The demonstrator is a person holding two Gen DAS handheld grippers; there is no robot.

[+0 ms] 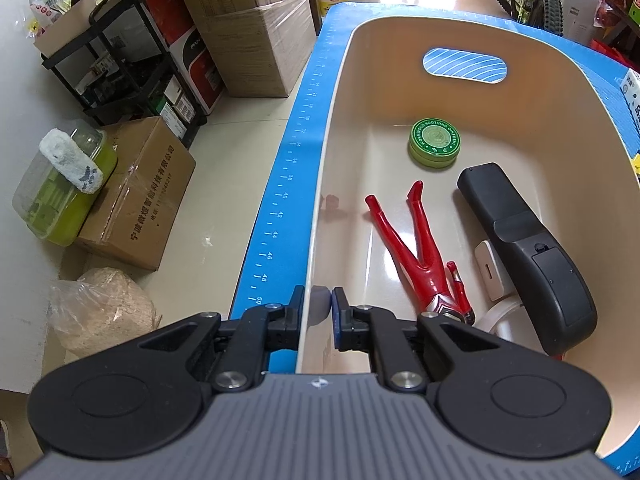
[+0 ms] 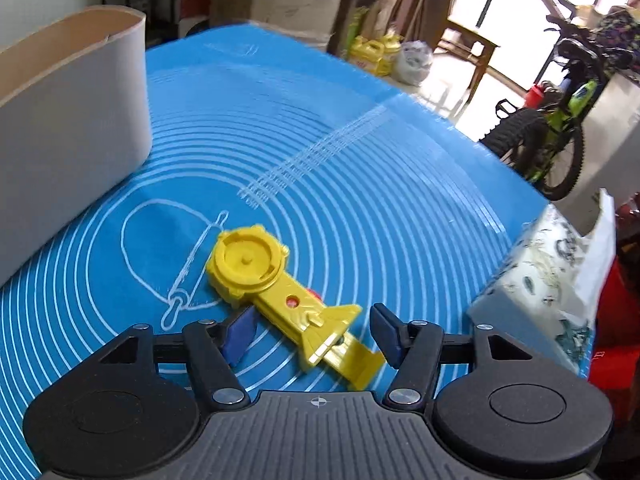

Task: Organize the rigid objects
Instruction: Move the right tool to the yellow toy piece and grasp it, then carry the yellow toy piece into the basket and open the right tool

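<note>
In the left wrist view my left gripper [image 1: 318,308] is shut on the near left wall of the beige bin [image 1: 320,208], one finger outside and one inside. In the bin lie a green round tin [image 1: 434,147], a red figurine [image 1: 420,256], a black remote [image 1: 528,256] and a small white block [image 1: 490,276]. In the right wrist view my right gripper [image 2: 312,334] is open, its fingers on either side of the handle of a yellow toy launcher [image 2: 276,292] lying on the blue mat [image 2: 360,160]. The bin [image 2: 68,120] stands at the left.
A patterned tissue box [image 2: 548,276] sits at the mat's right edge. Beyond the table's left edge are cardboard boxes [image 1: 136,208], a black rack [image 1: 120,60] and a bag [image 1: 104,312] on the floor. A bicycle [image 2: 560,128] stands at the far right.
</note>
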